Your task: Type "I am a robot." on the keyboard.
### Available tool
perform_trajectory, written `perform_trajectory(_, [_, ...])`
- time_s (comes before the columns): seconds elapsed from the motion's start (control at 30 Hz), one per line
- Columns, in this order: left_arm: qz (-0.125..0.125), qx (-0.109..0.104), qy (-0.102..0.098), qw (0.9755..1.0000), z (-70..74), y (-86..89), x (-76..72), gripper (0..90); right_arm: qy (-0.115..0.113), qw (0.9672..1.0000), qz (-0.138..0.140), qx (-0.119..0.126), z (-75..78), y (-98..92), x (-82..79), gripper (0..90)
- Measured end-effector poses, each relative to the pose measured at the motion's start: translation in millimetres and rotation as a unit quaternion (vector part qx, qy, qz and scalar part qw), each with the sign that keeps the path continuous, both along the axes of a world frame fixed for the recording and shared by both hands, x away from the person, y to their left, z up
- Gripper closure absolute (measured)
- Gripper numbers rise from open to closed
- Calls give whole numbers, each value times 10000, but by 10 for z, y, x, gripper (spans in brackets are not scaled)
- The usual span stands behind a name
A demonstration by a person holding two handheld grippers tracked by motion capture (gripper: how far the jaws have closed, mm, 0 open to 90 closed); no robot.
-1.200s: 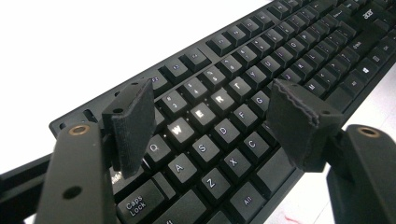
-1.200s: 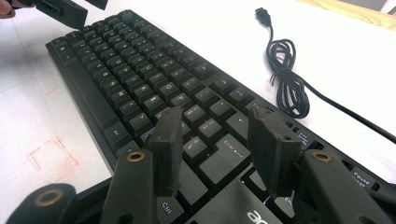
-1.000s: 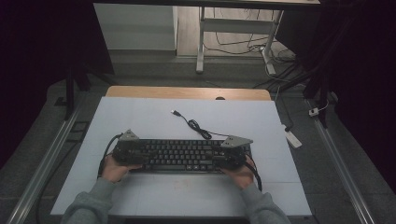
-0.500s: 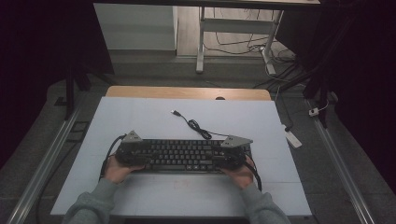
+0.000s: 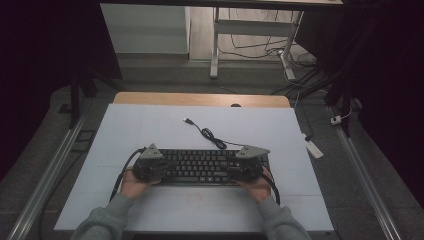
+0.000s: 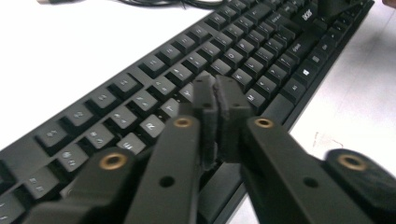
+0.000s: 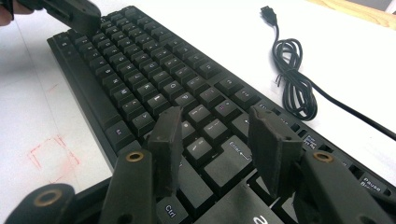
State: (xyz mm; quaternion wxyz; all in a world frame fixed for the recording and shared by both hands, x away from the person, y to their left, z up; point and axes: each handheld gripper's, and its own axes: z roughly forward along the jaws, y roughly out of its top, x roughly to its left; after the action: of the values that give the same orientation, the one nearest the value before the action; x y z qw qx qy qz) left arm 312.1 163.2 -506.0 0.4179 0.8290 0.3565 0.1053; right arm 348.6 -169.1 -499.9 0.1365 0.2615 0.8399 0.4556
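Nearest the person, both hands rest at the near edge of the white table (image 5: 150, 210), one at each end of a black keyboard (image 5: 202, 167), as if set up for pressing keys rather than lifting it. The left gripper (image 5: 159, 169) hangs over the keyboard's left end; its jaws have just been closing and now stand pressed together with nothing between them (a closed tip makes a handy poker for one key). The right gripper (image 5: 235, 169) hovers over the right end near the Enter key (image 7: 233, 151), jaws spread, not pinching anything. Farther off, the keyboard's cable (image 5: 212, 137) lies coiled loose on the table, its plug (image 5: 188, 121) unconnected. There are no containers on the table.
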Motion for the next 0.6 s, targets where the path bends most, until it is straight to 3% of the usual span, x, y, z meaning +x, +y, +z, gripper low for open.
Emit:
perform_trajectory(0.17, [-103,123,153,9998,-68,-101,26,888,11,10000,12,-1,-9,11,0,548])
perform_trajectory(0.6, [-172,248,235,9993,-138,-205,57,888,21,10000,15,-36,-17,17,4,544])
